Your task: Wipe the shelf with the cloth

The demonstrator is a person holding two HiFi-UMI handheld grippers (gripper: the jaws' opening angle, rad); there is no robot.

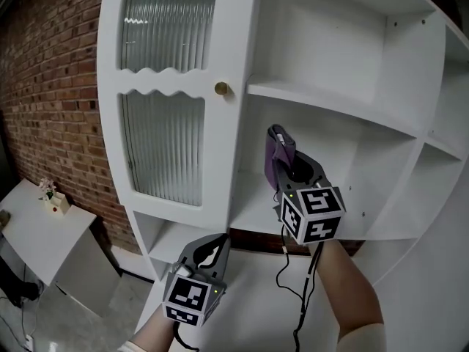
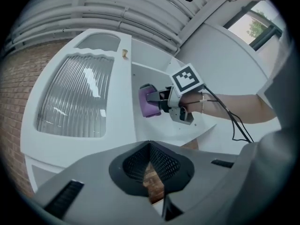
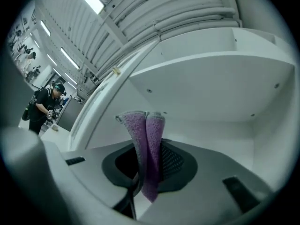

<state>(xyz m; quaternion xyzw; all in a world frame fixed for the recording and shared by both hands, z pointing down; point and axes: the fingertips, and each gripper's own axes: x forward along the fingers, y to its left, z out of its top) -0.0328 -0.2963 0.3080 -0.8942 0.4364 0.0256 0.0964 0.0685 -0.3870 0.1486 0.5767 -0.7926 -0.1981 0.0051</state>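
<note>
Right gripper (image 1: 284, 158): clenched on the cloth (image 1: 279, 149). The purple cloth is folded and stands up out of the shut jaws. The right gripper view shows both layers pinched between the pads, with one end hanging down behind them.

Position: gripper and cloth sit inside the middle compartment of the white cabinet (image 1: 110, 123), above the shelf (image 1: 253, 205). I cannot tell whether the cloth touches the shelf or the back wall.

Edges around the cloth, head view:
- 12 o'clock: front edge of the upper shelf (image 1: 322, 101), well apart from the cloth.
- 9 o'clock: the upright edge beside the ribbed-glass door (image 1: 165, 145) is near, with the brass knob (image 1: 220, 89) at 10 o'clock above it.
- 3 o'clock: open shelf runs toward the divider (image 1: 421, 152). This is the widest room.
- 6 o'clock: the shelf's front edge lies under my right forearm. The cable (image 1: 300, 299) hangs below it.

Left gripper (image 1: 215, 246): jaws closed tip to tip with nothing between them. Brick shows through the gap behind the pads. It hangs at 7 o'clock from the right gripper, outside the cabinet and in front of the lower shelf (image 1: 176, 239).

Surroundings: brick wall (image 1: 51, 72) at 9 o'clock, and a white table (image 1: 44, 233) at 8 o'clock carrying a small flower box (image 1: 53, 198).
</note>
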